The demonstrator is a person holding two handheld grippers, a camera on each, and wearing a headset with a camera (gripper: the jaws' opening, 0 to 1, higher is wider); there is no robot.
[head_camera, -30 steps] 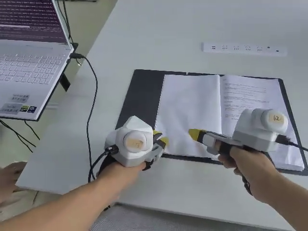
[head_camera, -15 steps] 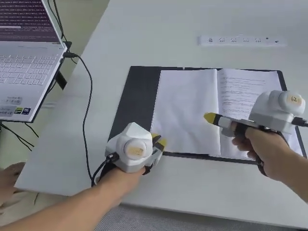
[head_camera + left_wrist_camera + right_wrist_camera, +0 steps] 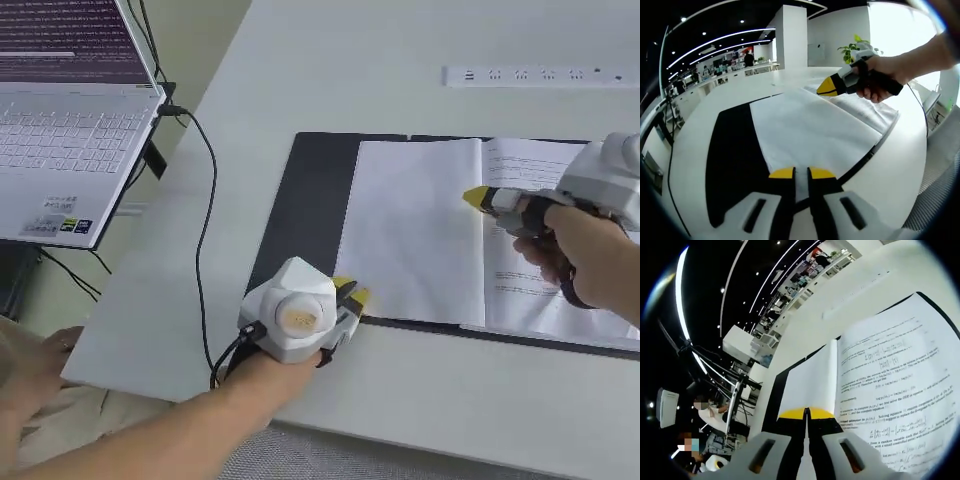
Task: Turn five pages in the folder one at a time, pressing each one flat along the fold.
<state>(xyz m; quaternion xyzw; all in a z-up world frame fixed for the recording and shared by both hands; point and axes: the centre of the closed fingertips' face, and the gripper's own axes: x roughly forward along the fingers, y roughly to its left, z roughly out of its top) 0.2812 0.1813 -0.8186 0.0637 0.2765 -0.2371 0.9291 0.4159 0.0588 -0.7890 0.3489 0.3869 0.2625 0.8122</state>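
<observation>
In the head view, the open black plastic folder (image 3: pixel 300 200) lies on the white table (image 3: pixel 330 60) between a white laptop (image 3: pixel 70 130) with its black cable (image 3: pixel 207 200) and a white power strip (image 3: pixel 545 75). The left gripper (image 3: pixel 352 294) sits at its near edge and the right gripper (image 3: pixel 478 197) is over the fold. In the left gripper view, the jaws are pinched almost together on nothing, just short of the blank white page (image 3: pixel 805 130). In the right gripper view, the jaws are clenched tip to tip, empty, above the fold beside the printed page (image 3: pixel 890 375).
</observation>
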